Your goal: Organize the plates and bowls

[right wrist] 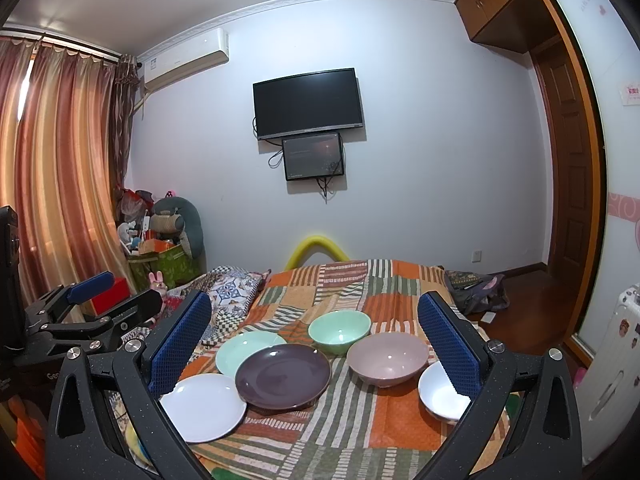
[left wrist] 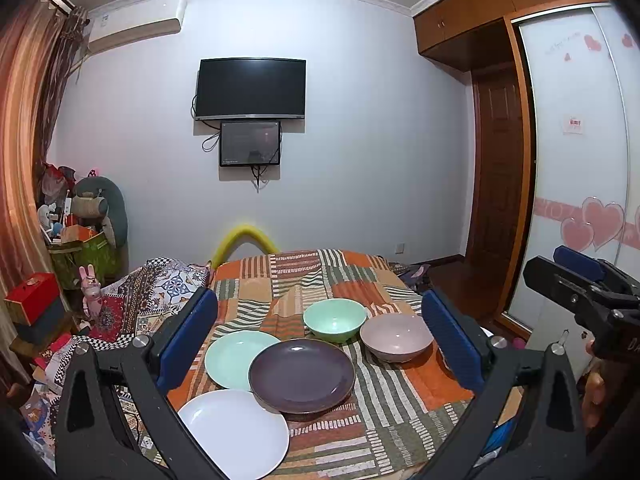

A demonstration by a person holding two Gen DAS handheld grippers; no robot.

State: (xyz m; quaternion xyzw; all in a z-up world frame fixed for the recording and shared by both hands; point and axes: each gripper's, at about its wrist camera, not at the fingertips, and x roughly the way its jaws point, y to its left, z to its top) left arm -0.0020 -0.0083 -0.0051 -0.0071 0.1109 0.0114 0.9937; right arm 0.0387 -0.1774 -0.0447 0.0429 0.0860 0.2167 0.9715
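Observation:
On the patterned cloth lie three plates: white (left wrist: 234, 434) (right wrist: 203, 406), dark purple (left wrist: 302, 375) (right wrist: 283, 375) and mint green (left wrist: 236, 356) (right wrist: 246, 350). The purple plate overlaps the other two. Behind stand a mint bowl (left wrist: 335, 319) (right wrist: 339, 331) and a pink bowl (left wrist: 397, 337) (right wrist: 387, 358). A small white bowl (right wrist: 440, 394) sits at the right, partly behind my right finger. My left gripper (left wrist: 320, 344) and right gripper (right wrist: 316, 344) are open, empty, above the near table edge.
The table (left wrist: 400, 412) stands against a bed with patterned bedding (left wrist: 152, 292). The right gripper shows at the right edge of the left wrist view (left wrist: 588, 292); the left gripper shows at the left of the right wrist view (right wrist: 80, 312). A wardrobe (left wrist: 576, 160) stands at the right.

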